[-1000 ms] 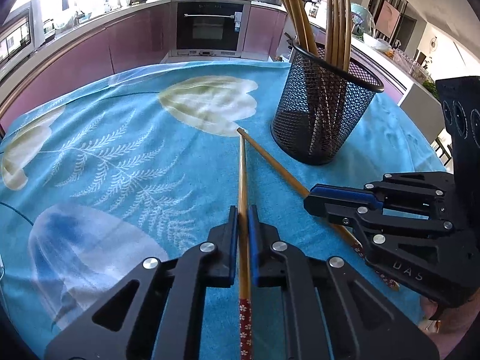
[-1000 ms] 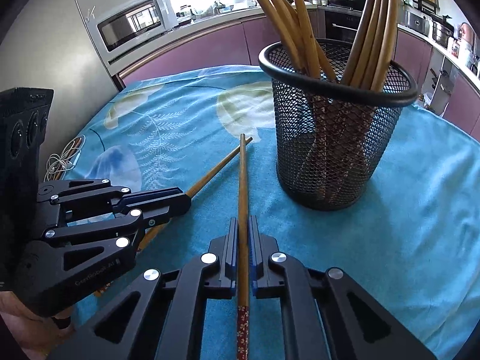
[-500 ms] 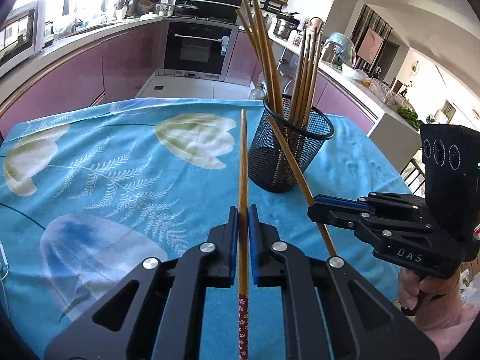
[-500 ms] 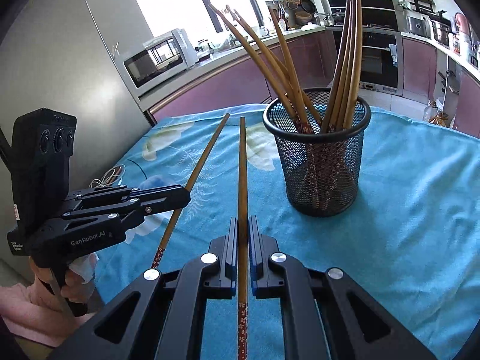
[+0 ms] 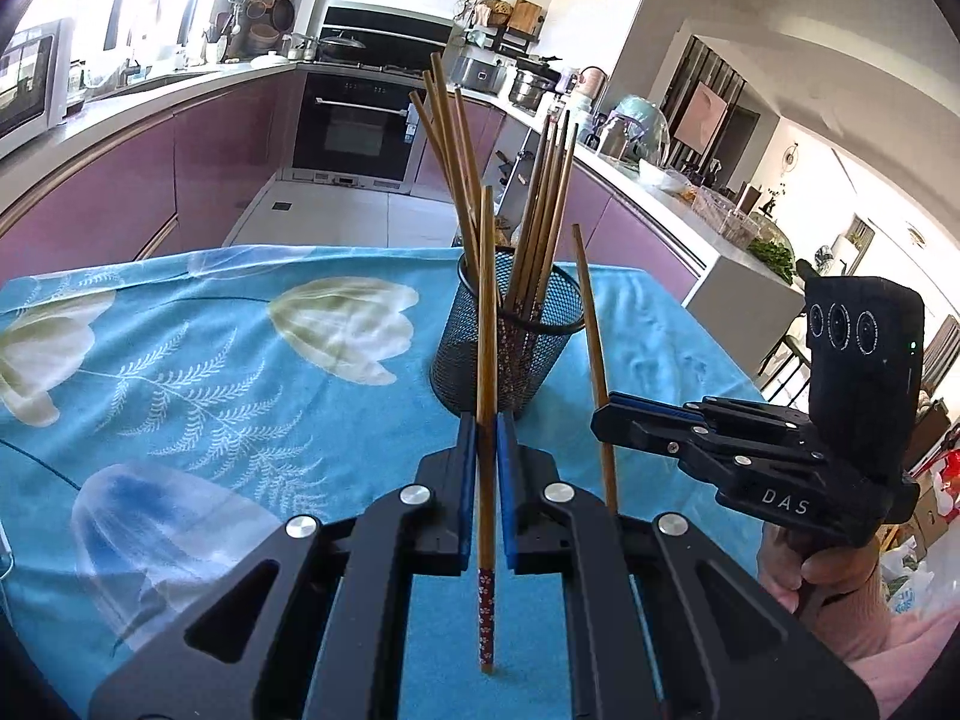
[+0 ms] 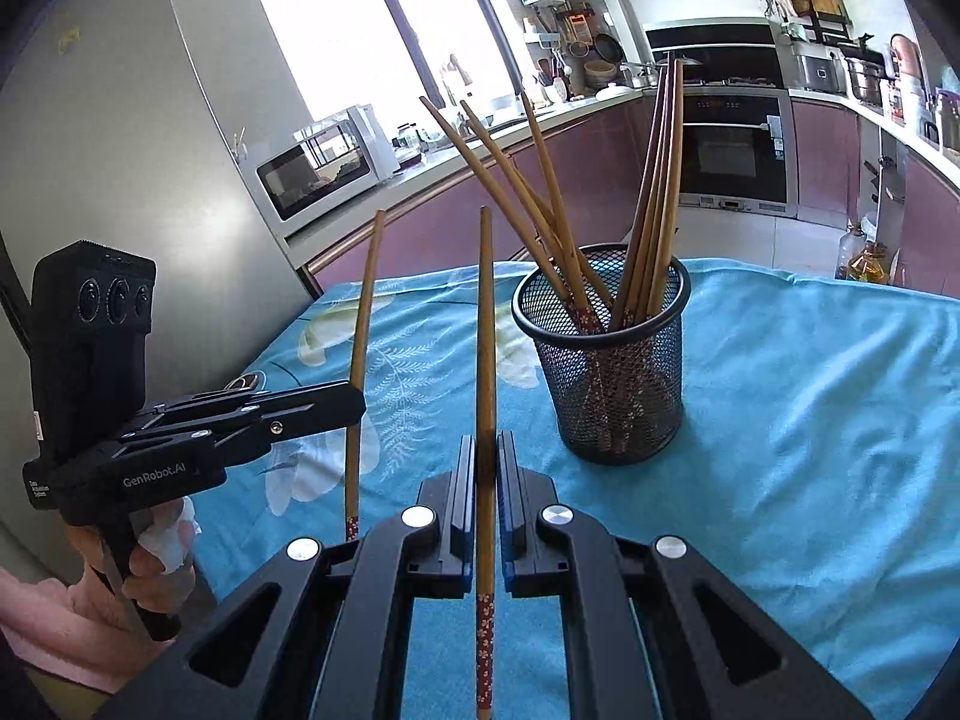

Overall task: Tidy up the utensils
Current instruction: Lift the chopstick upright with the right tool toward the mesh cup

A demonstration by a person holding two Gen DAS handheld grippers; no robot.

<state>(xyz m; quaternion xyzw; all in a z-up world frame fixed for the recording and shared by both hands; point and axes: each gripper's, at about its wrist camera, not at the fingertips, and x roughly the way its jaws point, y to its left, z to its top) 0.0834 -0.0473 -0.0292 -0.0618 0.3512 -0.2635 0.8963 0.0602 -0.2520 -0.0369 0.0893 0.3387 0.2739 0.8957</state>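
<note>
A black mesh holder [image 5: 510,360] [image 6: 606,396] stands on the table with several wooden chopsticks [image 6: 654,180] upright in it. My left gripper [image 5: 486,420] is shut on a wooden chopstick [image 5: 485,312] with a red flowered end. It is held off the cloth, its tip pointing up in front of the holder. My right gripper [image 6: 486,441] is shut on a second such chopstick [image 6: 485,312], also raised, left of the holder. Each view shows the other gripper beside it: the right gripper [image 5: 603,414] with its chopstick [image 5: 589,312], the left gripper [image 6: 354,405] with its chopstick [image 6: 363,312].
A blue floral cloth [image 5: 240,360] covers the table, whose far edge lies just behind the holder. A person's hand [image 5: 828,576] grips the right handle. Purple kitchen cabinets, an oven [image 5: 354,126], a microwave [image 6: 324,168] and a grey fridge [image 6: 150,150] surround the table.
Both grippers have risen and tilted upward, lifting their chopsticks off the cloth. The chopstick tips now stand in the air, and the holder looks farther away.
</note>
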